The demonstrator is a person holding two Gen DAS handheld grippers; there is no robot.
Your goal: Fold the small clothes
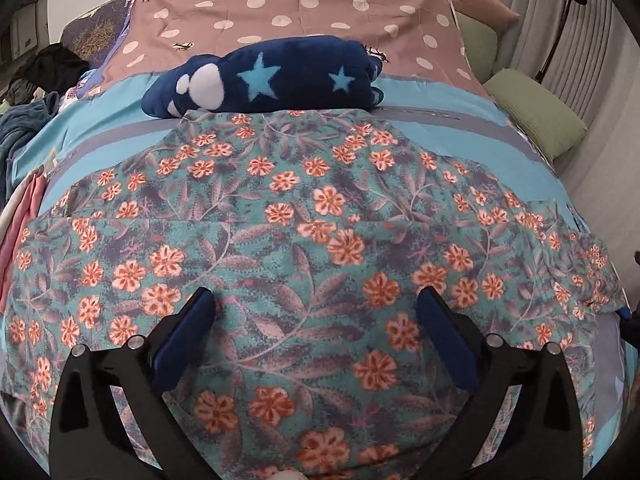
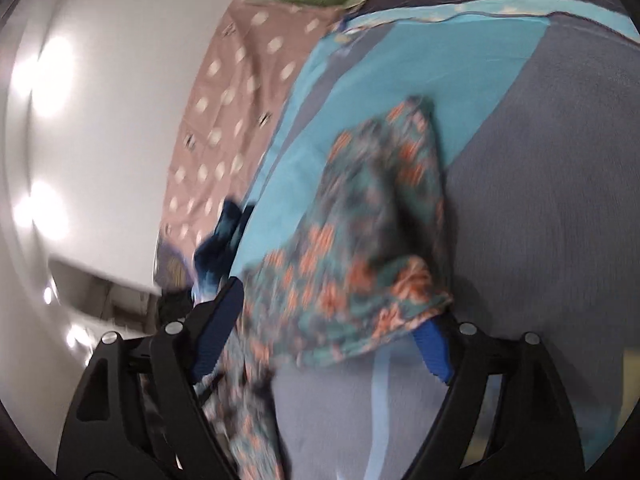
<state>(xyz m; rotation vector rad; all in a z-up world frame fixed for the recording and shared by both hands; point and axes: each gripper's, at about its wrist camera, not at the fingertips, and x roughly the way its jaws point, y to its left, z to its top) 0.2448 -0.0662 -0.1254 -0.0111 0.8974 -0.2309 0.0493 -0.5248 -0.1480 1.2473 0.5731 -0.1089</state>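
On the bed (image 1: 280, 92), a floral garment (image 1: 304, 216) is spread beneath the left gripper (image 1: 316, 300) and right gripper (image 2: 336, 312), both held wide open, nothing gripped.

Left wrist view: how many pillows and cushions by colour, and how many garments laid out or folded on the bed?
Green cushions: 2
Tan cushion: 1
Pink dotted pillow: 1
Floral garment, spread flat: 1
Navy star garment, folded: 1
Total: 6
The clothes heap at the left edge is too jumbled to count.
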